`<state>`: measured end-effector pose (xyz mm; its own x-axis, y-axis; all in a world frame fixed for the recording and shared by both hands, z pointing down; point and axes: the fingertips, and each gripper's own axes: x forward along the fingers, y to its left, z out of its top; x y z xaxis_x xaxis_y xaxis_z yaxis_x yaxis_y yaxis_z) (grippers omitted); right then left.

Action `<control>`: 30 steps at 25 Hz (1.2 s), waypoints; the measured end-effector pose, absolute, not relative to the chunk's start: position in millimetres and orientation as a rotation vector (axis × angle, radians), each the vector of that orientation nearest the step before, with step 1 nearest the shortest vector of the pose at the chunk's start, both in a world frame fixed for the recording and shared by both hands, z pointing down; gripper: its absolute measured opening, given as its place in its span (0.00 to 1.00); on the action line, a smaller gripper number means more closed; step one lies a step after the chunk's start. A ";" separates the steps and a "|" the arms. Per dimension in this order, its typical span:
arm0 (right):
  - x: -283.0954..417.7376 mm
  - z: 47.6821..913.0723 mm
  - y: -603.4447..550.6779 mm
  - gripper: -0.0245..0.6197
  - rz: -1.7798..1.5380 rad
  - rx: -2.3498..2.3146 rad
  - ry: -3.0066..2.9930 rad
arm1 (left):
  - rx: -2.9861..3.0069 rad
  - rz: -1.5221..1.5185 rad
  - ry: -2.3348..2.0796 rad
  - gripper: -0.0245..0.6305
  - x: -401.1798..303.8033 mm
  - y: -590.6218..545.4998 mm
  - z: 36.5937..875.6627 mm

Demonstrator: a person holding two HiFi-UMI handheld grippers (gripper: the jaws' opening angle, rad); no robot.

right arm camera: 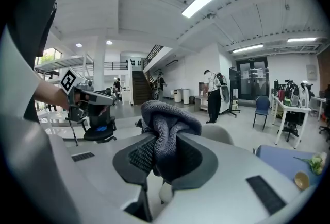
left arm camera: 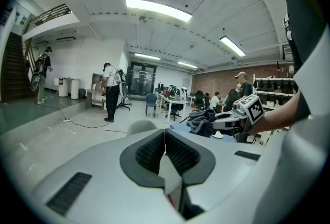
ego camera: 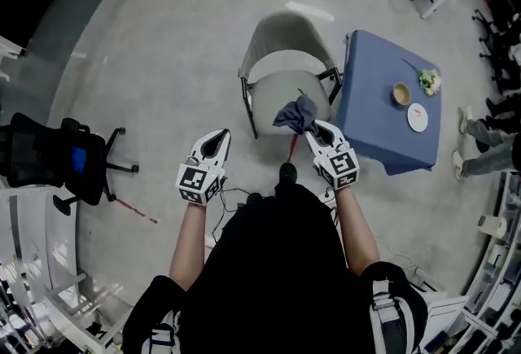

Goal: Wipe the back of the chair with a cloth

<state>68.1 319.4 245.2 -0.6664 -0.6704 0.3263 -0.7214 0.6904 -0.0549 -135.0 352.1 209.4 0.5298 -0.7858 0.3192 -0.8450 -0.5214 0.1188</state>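
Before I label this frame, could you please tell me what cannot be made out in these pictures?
- Chair: in the left gripper view only its top shows, the rest is hidden behind the left gripper.
- Cloth: in the right gripper view its lower part is hidden inside the right gripper.
- Bowl on the table: in the head view its contents are too small to tell.

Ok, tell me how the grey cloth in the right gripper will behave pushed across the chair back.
Probably floppy: the cloth bunches and droops over the jaws of the right gripper. Likely light: one pinched fold carries it. Its coarse weave should grip rather than slide on the chair back.
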 end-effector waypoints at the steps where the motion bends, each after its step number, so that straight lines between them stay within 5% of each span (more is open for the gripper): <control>1: 68.7 244.6 313.4 0.17 0.256 1.094 -2.628 | 2.504 0.332 -1.376 0.07 -133.1 348.7 210.7; 30: 145.1 295.2 190.0 0.17 0.311 0.901 -2.677 | 2.377 0.402 -1.512 0.07 -43.7 249.0 239.8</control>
